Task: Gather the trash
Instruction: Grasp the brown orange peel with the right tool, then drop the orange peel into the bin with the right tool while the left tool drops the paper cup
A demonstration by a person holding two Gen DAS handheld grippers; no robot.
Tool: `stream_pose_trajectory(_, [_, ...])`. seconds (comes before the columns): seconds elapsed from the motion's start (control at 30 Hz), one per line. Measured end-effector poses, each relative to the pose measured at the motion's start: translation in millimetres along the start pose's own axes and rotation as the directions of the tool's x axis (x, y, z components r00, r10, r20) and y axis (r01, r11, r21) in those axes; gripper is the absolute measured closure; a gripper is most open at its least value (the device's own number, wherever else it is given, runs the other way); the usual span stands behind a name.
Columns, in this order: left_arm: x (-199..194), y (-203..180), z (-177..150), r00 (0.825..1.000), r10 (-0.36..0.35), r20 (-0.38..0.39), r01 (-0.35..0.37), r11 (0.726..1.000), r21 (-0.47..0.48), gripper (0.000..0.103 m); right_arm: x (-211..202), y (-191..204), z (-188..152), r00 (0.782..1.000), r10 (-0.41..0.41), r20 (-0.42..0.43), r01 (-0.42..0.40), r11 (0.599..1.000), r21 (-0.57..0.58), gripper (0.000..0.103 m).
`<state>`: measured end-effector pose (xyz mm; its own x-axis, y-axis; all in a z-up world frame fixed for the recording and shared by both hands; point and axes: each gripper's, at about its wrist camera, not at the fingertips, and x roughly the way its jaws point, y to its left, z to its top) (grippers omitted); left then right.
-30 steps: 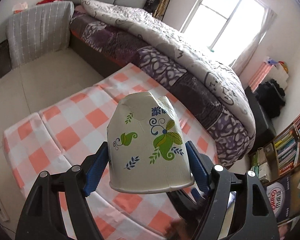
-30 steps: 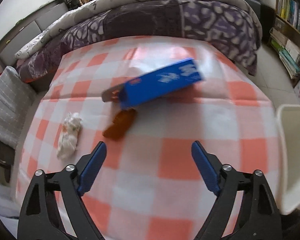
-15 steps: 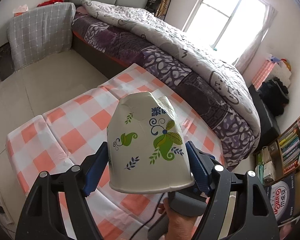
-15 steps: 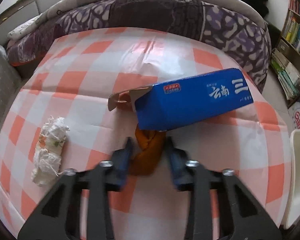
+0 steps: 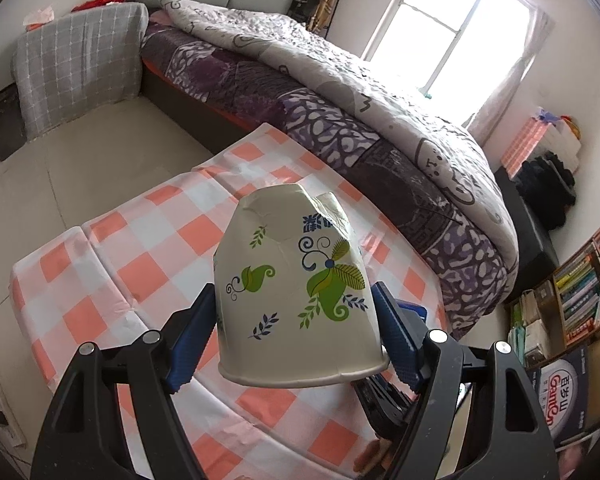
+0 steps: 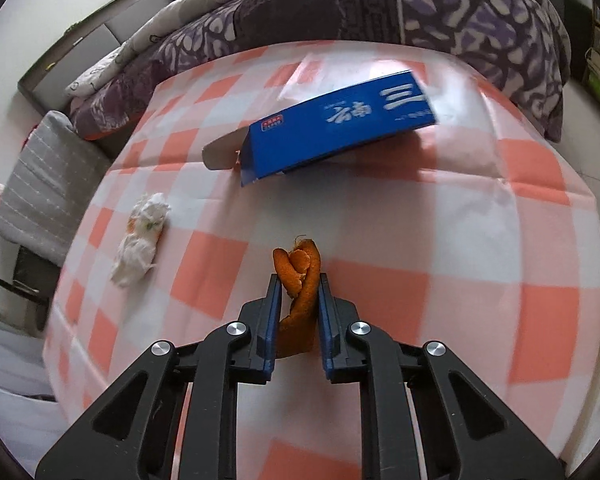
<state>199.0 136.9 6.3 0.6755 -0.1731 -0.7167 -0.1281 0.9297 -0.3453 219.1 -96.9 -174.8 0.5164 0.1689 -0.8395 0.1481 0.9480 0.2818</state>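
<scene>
The right gripper (image 6: 299,280) has just clamped shut on the orange peel (image 6: 300,276) above the checked tablecloth (image 6: 480,240) — ready to bin — while the left gripper (image 5: 296,320) still grips the crumpled paper cup (image 5: 296,292).

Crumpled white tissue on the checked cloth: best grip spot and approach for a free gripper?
Grip the crumpled tissue across its narrow middle, coming from above with the fingers either side of its long axis. It lies flat and elongated on the checked cloth, apart from the blue box, so both sides look free. It is soft, so the jaws probably need to close nearly fully.
</scene>
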Motion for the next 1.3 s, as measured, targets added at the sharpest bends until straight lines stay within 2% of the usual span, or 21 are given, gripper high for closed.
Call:
stream_pose_trajectory(0.27, [-8.1, -14.9, -5.4, 1.0, -0.016, 0.017, 0.016, 0.999, 0.033, 0.028, -69.5, 2.9, 4.1, 0.997, 0.022, 0.073, -0.017, 0.998, -0.067, 0.087])
stream_pose_trajectory(0.57, [-9.5, -43.1, -22.7, 1.0, -0.005, 0.026, 0.001, 0.991, 0.132, 0.028, -131.7, -15.1, -0.6, 0.988, 0.013, 0.153, 0.001, 0.996, -0.094, 0.087])
stream_pose_trajectory(0.77, [-2.1, -62.8, -36.7, 1.0, 0.008, 0.016, -0.011, 0.981, 0.196, 0.028, -146.3, -43.2, -5.9, 0.981, -0.018, 0.191, 0.028, 0.998, -0.05, 0.087])
stream_pose_trajectory(0.97, [6.7, -88.5, -53.8, 1.0, 0.012, 0.001, -0.012, 0.965, 0.262, 0.028, -152.7, -72.9, 0.2, 0.979, -0.076, 0.191, 0.074, 0.997, 0.021, 0.087])
stream_pose_trajectory(1.3, [18.8, -145.6, -93.9, 1.0, -0.017, -0.026, 0.026, 0.917, 0.398, 0.028, -184.5, -131.7, 9.2, 0.965, -0.169, 0.202, 0.144, 0.98, 0.137, 0.086])
